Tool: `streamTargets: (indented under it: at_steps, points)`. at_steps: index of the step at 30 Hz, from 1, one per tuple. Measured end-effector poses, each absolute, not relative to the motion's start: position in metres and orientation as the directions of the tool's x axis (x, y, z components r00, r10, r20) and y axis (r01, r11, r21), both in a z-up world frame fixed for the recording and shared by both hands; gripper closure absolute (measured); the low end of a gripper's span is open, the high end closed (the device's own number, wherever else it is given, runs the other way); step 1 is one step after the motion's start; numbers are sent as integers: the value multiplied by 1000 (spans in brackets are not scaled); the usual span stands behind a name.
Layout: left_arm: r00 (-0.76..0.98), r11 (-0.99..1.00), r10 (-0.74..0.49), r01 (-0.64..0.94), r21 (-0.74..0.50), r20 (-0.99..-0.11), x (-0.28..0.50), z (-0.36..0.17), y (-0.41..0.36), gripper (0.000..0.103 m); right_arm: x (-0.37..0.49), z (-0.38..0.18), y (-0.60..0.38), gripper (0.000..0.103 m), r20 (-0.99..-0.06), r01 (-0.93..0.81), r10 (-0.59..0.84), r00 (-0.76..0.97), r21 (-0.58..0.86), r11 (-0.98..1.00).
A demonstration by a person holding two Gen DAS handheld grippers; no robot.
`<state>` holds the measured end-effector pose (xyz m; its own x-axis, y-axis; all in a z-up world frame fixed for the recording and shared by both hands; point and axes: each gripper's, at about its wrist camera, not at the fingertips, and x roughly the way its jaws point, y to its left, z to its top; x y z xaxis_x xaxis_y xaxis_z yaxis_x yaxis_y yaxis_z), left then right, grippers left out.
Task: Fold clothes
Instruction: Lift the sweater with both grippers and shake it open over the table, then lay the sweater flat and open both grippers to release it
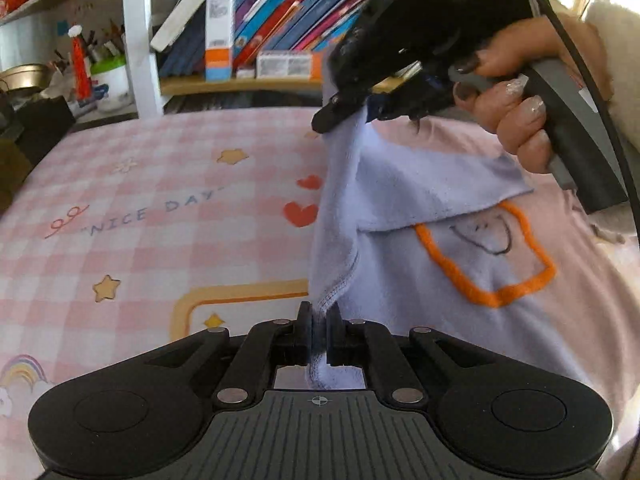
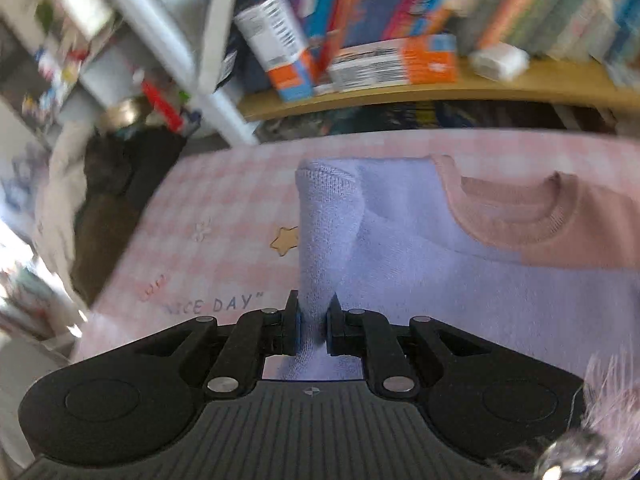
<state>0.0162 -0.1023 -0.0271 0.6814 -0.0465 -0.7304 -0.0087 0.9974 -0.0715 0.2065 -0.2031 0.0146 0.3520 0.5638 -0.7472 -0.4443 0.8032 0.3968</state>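
Observation:
A lavender sweatshirt (image 1: 420,276) with pink collar (image 2: 516,216) and an orange outlined drawing (image 1: 488,268) lies on a pink checked sheet (image 1: 160,216). My left gripper (image 1: 319,328) is shut on its stitched left edge and holds it lifted. My right gripper (image 2: 313,320) is shut on the same lavender fold (image 2: 324,232) farther up. In the left wrist view the right gripper (image 1: 344,112) pinches the cloth above the bed, held by a hand (image 1: 528,92). The lifted edge hangs between both grippers over the shirt's front.
A bookshelf (image 1: 280,24) with leaning books and boxes stands behind the bed. A white shelf post (image 1: 136,36) and cluttered pots (image 1: 108,76) stand at the back left. The sheet's left part with "NICE DAY" print (image 1: 156,212) is bare.

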Motion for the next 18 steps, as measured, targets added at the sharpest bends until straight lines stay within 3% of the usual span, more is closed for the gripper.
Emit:
streamTargets:
  at_steps: [2, 4, 5, 12, 18]
  points:
    - [677, 996, -55, -18, -91, -734, 19, -31, -93, 97, 202, 10, -196, 86, -767, -432, 526, 368, 361, 827]
    - [673, 994, -63, -22, -105, -737, 16, -33, -89, 97, 194, 10, -202, 54, -762, -435, 517, 391, 342, 833]
    - [670, 994, -66, -24, -111, -740, 17, -35, -88, 97, 188, 12, -210, 49, -750, -441, 522, 405, 339, 831]
    - [685, 983, -42, -104, -154, -728, 15, -39, -77, 97, 151, 14, -299, 47, -711, -374, 493, 501, 336, 864]
    - [687, 982, 20, -150, -115, -727, 22, -37, -72, 97, 156, -11, -383, 50, -737, -101, 239, 633, 227, 969]
